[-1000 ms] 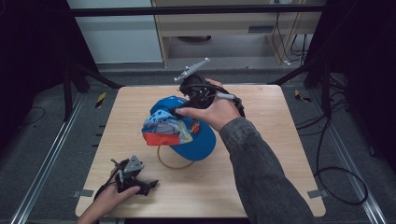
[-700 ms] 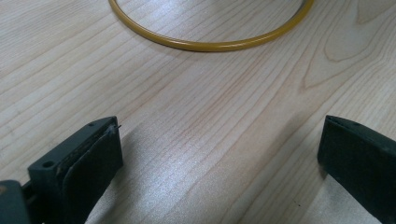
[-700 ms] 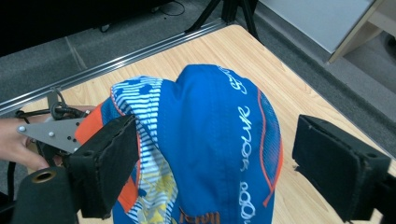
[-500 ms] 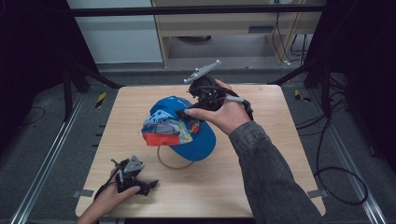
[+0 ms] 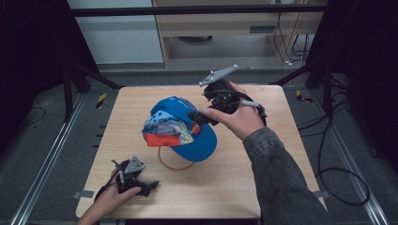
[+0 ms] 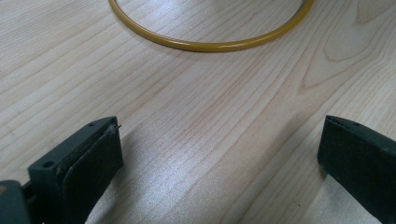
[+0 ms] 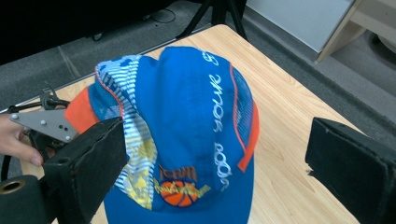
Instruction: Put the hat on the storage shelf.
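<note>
The blue baseball cap (image 5: 180,129) sits near the middle of the wooden table (image 5: 263,173), its crown a patchwork of smooth blue cloth, striped light-blue panels and an orange band, with white lettering and an orange basketball emblem near the brim. The brim points toward my side of the table. Just under its near edge lies a thin yellow ring (image 5: 171,164), glossy and round, partly covered by the cap.

My right gripper (image 5: 199,117) hangs above the cap's right flank, my hand tilted so the black jaws point down and leftward at the crown. Those jaws have just been opening and now stand wide apart; in the right gripper view the cap lies below and between them, pressed by neither pad. The pads (image 7: 100,158) are matte black with a slightly rough, foamy face. A grey three-cornered plate rides on top.

My left gripper (image 5: 141,185) rests low at the table's near left corner, well apart from the cap, jaws spread over bare pale wood with long grain lines, holding nothing. The ring's arc (image 6: 210,42) curves ahead of them.
</note>
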The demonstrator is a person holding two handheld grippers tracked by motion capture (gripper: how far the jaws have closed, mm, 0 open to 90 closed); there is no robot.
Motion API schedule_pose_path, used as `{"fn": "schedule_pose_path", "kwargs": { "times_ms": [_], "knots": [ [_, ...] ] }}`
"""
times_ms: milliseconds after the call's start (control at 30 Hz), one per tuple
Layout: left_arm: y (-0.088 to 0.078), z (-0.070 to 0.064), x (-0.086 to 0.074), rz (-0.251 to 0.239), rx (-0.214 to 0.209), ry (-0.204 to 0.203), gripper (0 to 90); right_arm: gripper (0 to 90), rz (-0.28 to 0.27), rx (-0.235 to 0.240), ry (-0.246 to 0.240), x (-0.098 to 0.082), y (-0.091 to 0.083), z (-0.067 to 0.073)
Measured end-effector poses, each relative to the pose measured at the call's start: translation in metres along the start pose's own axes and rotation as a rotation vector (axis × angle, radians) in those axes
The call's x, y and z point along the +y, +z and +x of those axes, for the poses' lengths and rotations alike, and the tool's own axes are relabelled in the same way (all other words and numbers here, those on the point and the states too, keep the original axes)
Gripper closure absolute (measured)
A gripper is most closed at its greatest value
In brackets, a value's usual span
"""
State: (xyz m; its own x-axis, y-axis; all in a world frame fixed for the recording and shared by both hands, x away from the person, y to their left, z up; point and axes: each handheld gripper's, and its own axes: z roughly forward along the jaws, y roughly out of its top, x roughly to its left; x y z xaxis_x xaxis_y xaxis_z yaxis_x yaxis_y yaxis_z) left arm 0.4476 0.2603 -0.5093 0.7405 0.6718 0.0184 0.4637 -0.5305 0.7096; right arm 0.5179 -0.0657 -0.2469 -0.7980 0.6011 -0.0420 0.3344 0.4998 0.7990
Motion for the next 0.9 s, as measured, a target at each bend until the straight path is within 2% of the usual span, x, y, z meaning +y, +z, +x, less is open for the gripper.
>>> {"fn": "schedule_pose_path", "kwargs": {
  "times_ms": [567, 733, 800, 900],
  "knots": [
    [0.0, 0.0, 0.0, -0.003, 0.001, 0.0, 0.0, 5.1, -0.038, -0.045, 0.047, -0.029, -0.024, -0.014],
    [0.0, 0.0, 0.0, -0.004, 0.003, -0.002, 0.0, 5.2, -0.049, -0.068, 0.071, -0.051, -0.035, -0.019],
    [0.0, 0.0, 0.0, -0.004, 0.003, -0.001, 0.0, 5.4, -0.05, -0.072, 0.073, -0.054, -0.036, -0.02],
    [0.0, 0.0, 0.0, -0.004, 0.003, -0.001, 0.0, 6.8, -0.044, -0.092, 0.088, -0.074, -0.041, -0.024]
  ]
}}
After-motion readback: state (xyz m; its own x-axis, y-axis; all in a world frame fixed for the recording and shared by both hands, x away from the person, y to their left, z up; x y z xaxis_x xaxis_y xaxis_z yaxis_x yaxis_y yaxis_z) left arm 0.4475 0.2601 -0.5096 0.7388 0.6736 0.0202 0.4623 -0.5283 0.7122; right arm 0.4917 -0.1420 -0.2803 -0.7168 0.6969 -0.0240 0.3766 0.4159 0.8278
